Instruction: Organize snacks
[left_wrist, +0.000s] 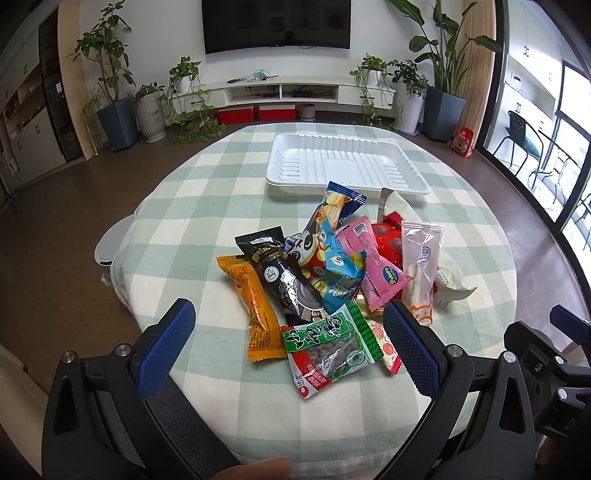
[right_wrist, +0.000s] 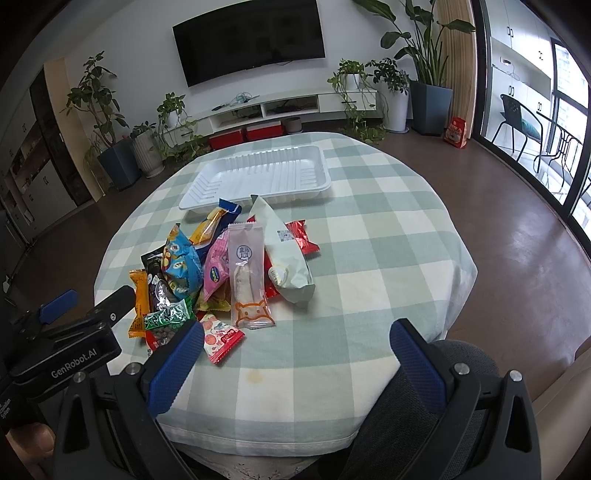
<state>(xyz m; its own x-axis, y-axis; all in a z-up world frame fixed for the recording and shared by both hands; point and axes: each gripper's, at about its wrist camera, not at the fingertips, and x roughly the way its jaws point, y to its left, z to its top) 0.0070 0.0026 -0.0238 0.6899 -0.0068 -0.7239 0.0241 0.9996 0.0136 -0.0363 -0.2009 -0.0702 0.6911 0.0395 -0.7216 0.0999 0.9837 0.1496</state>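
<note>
A pile of snack packets lies mid-table: an orange bar (left_wrist: 258, 314), a black packet (left_wrist: 277, 273), a green packet (left_wrist: 332, 341), a pink packet (left_wrist: 373, 266) and a clear packet (left_wrist: 421, 266). An empty white tray (left_wrist: 343, 162) sits behind the pile, also in the right wrist view (right_wrist: 258, 177). My left gripper (left_wrist: 288, 332) is open above the near edge of the pile, holding nothing. My right gripper (right_wrist: 295, 354) is open and empty over bare cloth, right of the pile. The clear packet (right_wrist: 249, 277) and a pale green bag (right_wrist: 288, 258) lie ahead of it.
The round table (right_wrist: 369, 221) has a green checked cloth and drops off on all sides. Potted plants, a TV stand and red boxes (left_wrist: 255, 112) stand at the far wall. A grey chair back (right_wrist: 461, 354) is below the right gripper.
</note>
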